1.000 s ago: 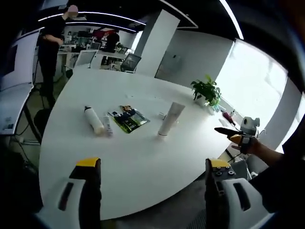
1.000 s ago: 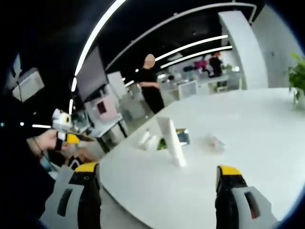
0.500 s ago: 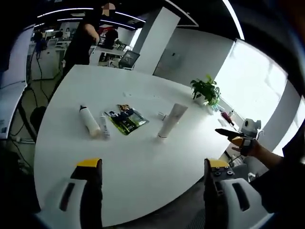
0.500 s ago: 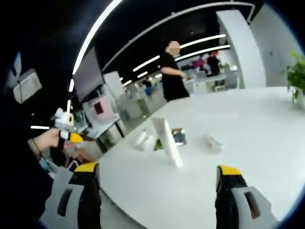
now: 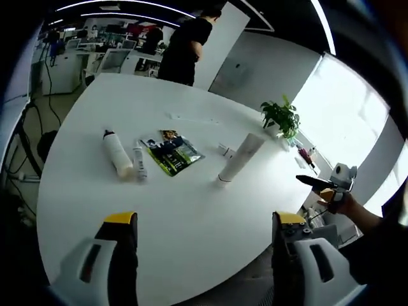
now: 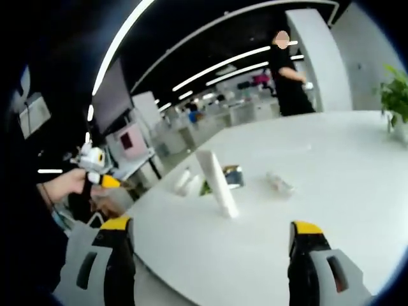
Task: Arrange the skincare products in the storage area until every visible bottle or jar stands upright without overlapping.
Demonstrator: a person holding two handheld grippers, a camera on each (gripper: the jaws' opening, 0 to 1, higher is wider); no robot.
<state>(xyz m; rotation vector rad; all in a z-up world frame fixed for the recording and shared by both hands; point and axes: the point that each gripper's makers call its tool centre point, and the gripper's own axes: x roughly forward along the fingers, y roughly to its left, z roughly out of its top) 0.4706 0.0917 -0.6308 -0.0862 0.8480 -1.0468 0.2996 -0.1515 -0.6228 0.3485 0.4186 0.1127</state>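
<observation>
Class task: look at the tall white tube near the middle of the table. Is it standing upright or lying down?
Upright. The white tube stands on its cap end on the table, leaning slightly in the fisheye picture; the right gripper view also shows it standing.

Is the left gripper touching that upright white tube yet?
Apart. In the left gripper view, bare table lies between the open left gripper and the white tube.

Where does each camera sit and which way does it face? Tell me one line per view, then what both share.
Left gripper view: rides the left gripper, jaws open, facing across the round white table; the right gripper enters in a hand.
Right gripper view: rides the right gripper, jaws open, facing the table's near edge; the left gripper enters at left.
Shared: the standing white tube, the lying white bottle.
</observation>
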